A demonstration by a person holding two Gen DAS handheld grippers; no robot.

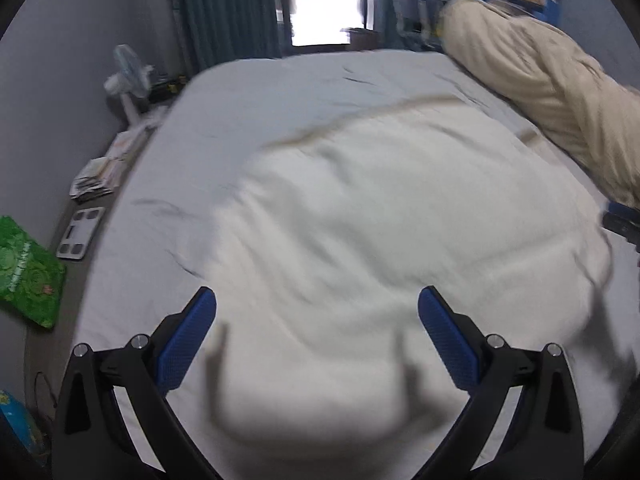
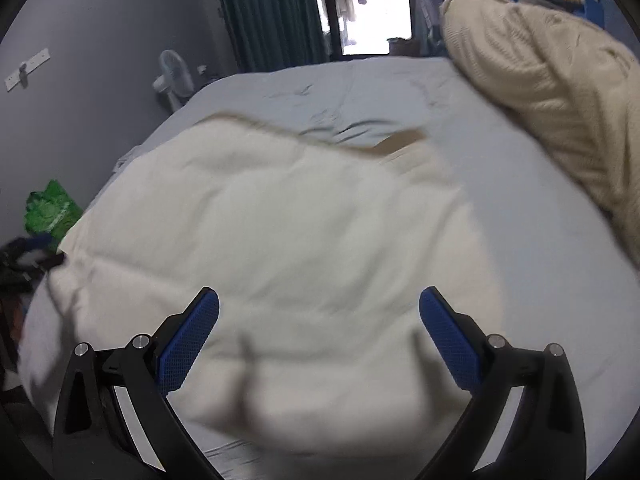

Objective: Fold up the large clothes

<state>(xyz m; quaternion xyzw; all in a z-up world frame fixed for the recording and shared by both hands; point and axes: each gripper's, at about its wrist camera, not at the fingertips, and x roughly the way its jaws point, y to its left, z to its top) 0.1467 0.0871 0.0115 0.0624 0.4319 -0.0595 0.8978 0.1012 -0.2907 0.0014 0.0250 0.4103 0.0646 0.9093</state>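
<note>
Cream garment (image 1: 380, 240) is spread out on the bed (image 1: 248, 92), pretty much filling the near half of the mattress in both wrist views. It's blurry, so I can't make out sleeves or a collar, but there's a tan-brown trimmed edge (image 1: 360, 116) running along its far side, and in the right view (image 2: 400, 142) that trim ends in a little tan flap. The near edge hangs close to the front of the bed under both tools.

Left tool (image 1: 317, 332) is released, blue pads wide apart, hovering above the garment with nothing between them. Right tool (image 2: 319, 334) same deal, spread open over the cloth and holding nothing.

Room to move: beyond the trim there's a wide stretch of bare pale grey sheet (image 2: 360, 88), lightly creased, running to the far end. On the right side a rolled-up cream ribbed blanket (image 1: 540, 92) lies along the bed's edge, near the garment's right side. The left side of the garment sits closer to the mattress edge in the right view.

Floor on the left has a white bathroom scale (image 1: 78, 234), a stack of papers (image 1: 100, 178), a green bag (image 1: 28, 272) and a standing fan (image 1: 130, 80) by the grey wall. Teal curtains (image 1: 228, 12) and a bright doorway (image 1: 328, 4) at the far end.
</note>
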